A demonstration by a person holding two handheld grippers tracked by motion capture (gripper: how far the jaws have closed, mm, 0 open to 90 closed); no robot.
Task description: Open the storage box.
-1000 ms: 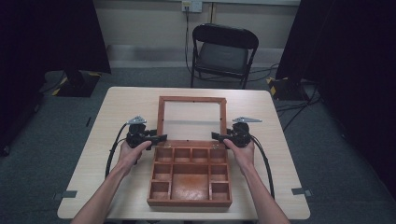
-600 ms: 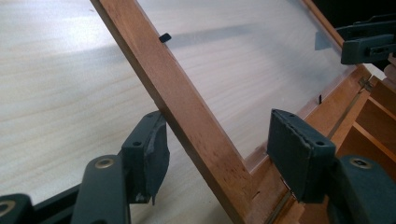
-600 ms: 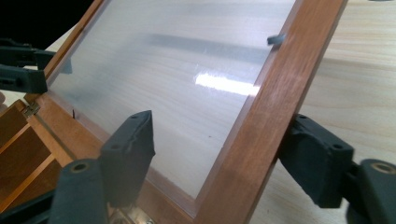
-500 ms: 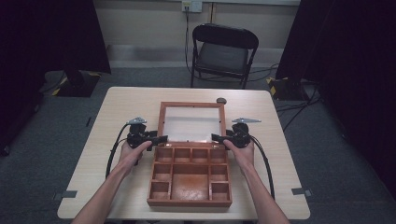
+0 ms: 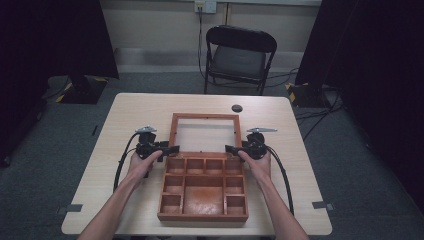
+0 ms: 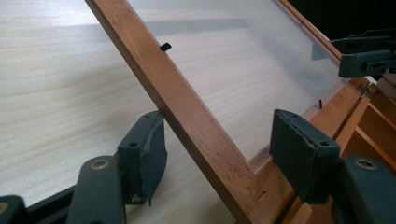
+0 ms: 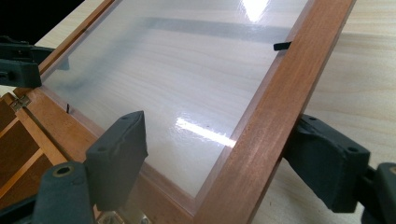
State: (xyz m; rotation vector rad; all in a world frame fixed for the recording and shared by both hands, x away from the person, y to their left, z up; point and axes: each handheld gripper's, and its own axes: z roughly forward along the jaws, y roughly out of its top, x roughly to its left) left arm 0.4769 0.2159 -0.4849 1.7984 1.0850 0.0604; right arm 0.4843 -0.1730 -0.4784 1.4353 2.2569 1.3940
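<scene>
The left gripper (image 5: 170, 148) has just been opening; its spread fingers (image 6: 142, 151) straddle the lid frame (image 5: 173, 132). The right gripper (image 5: 231, 148) has done likewise, its fingers (image 7: 116, 156) loose around the frame's other side.

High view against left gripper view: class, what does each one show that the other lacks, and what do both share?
High view: the whole wooden box with its compartments, a folding chair, and both hands. Left gripper view: up close, the left gripper has its jaws open astride the lid's side rail, one pad against the wood. Both share: the glazed lid, laid back on the table, and the right gripper.
</scene>
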